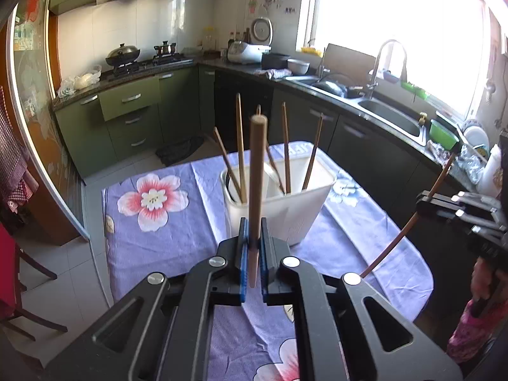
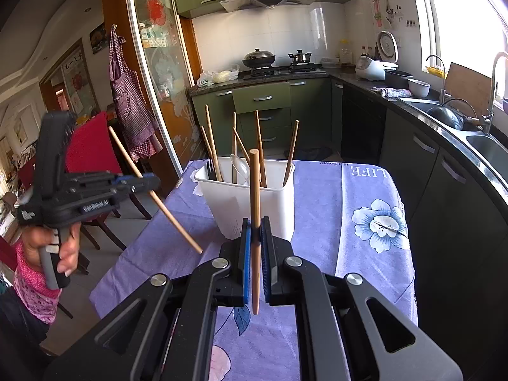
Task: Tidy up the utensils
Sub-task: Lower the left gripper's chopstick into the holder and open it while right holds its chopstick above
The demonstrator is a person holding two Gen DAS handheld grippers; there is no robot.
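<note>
A white plastic utensil holder (image 1: 295, 212) (image 2: 279, 203) stands on the table with several wooden chopsticks (image 1: 240, 146) (image 2: 258, 146) and a spoon (image 2: 238, 165) leaning in it. My left gripper (image 1: 253, 233) is shut on one wooden chopstick (image 1: 256, 171), held upright above the cloth just in front of the holder. In the right wrist view the left gripper (image 2: 149, 179) shows at the left with its chopstick (image 2: 177, 222) slanting down. My right gripper (image 2: 255, 231) is shut on another chopstick (image 2: 254, 190), also upright before the holder; it shows in the left wrist view as the right gripper (image 1: 428, 200), its chopstick (image 1: 390, 247) slanting.
The table wears a purple flowered cloth (image 1: 165, 228) (image 2: 349, 197). Dark cabinets and a counter with a sink (image 1: 390, 117) run along the right. A stove with a wok (image 2: 258, 58) is at the back. A red chair (image 2: 92, 152) stands left of the table. A person's hand (image 2: 68, 254) grips the left tool.
</note>
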